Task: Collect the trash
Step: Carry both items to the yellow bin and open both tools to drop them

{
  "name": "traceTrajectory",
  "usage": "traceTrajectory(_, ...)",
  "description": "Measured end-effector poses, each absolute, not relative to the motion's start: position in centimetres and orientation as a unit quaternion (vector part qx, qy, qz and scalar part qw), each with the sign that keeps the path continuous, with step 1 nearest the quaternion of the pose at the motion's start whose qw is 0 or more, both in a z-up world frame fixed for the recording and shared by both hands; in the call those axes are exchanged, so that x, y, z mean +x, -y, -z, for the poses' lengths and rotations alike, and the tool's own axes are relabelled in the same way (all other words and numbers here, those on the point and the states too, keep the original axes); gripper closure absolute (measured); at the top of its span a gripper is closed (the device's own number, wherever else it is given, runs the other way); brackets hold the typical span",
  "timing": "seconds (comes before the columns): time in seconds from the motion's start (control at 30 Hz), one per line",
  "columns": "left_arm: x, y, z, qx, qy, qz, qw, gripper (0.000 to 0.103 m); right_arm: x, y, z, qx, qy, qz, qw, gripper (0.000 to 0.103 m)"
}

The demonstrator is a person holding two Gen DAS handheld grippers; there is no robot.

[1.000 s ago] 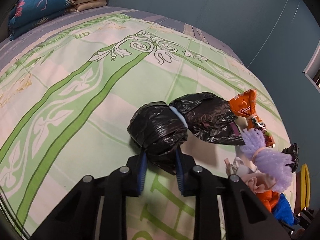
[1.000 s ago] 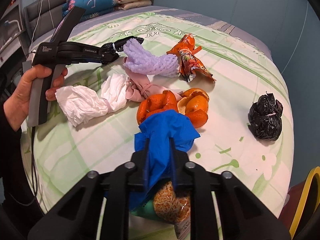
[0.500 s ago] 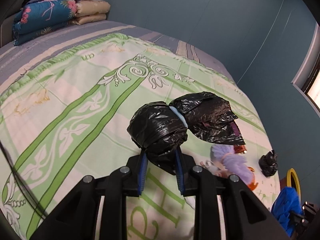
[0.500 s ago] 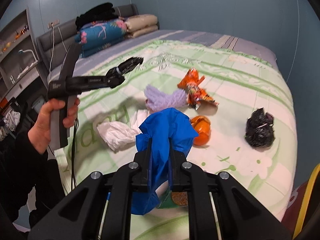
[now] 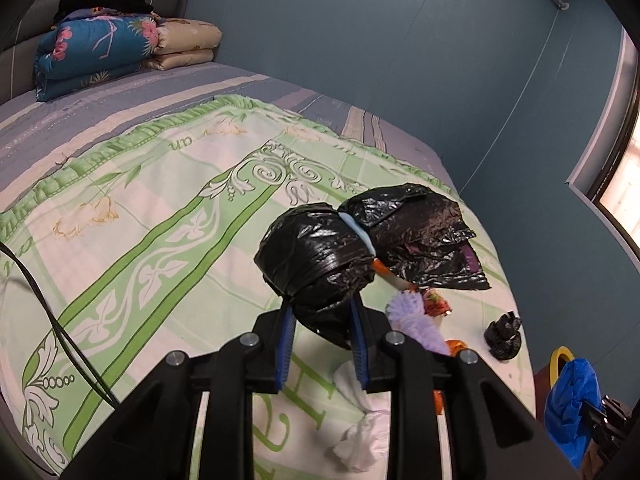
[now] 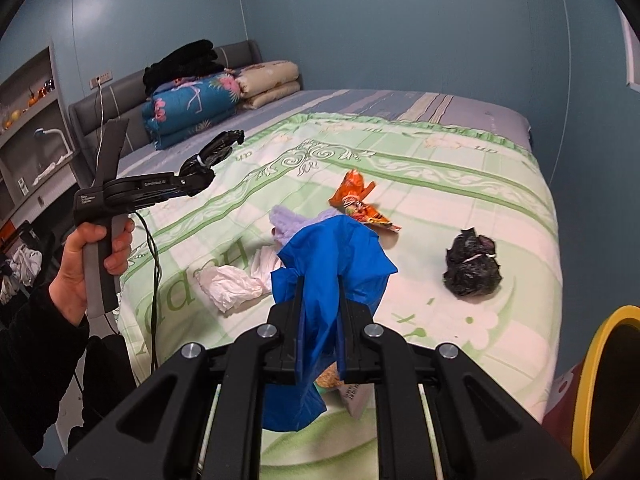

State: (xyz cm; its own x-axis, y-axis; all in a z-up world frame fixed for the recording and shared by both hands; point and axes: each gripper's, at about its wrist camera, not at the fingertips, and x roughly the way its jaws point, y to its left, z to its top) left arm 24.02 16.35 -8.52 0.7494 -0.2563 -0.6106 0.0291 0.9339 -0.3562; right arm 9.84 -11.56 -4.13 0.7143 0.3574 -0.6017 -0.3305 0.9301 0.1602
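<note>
Both tools are up off the bed [image 6: 460, 168], each clamped on a piece of trash. The left tool [image 5: 322, 344] has its blue-padded jaws pinched tight on a tied black bag [image 5: 316, 256], a bulging knot of plastic with a pale band round its neck and a loose flap flaring out to the right; seen from the right wrist, the same bag sticks out past the tool's tip, above the quilt, with a person's hand [image 6: 94, 264] wrapped round the tool's handle. The right tool [image 6: 318, 334] is closed all the way on a blue plastic bag [image 6: 334, 264], which hangs crumpled between and below the jaws. Lying on the green-and-white quilt are an orange snack wrapper [image 6: 358, 204], a purple foam net [image 6: 290, 220] just beside it, a crumpled white tissue [image 6: 232, 284] nearer the bed's edge, and a second small black bag [image 6: 472, 268] well apart to the right. A yellow-rimmed bin [image 6: 596, 396] stands beside the bed at the lower right. Folded bedding [image 6: 200, 108] is stacked at the headboard.
</note>
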Motion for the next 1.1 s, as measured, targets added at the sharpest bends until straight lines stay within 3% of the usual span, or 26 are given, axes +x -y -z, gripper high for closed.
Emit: traceTrajectory(1.1,19.9,-1.4,1.4,-0.134,-0.297,0.201,0.924,0.080,2.7,22.6,-1.1,0.057,-0.235,-0.095,0.966,0.092)
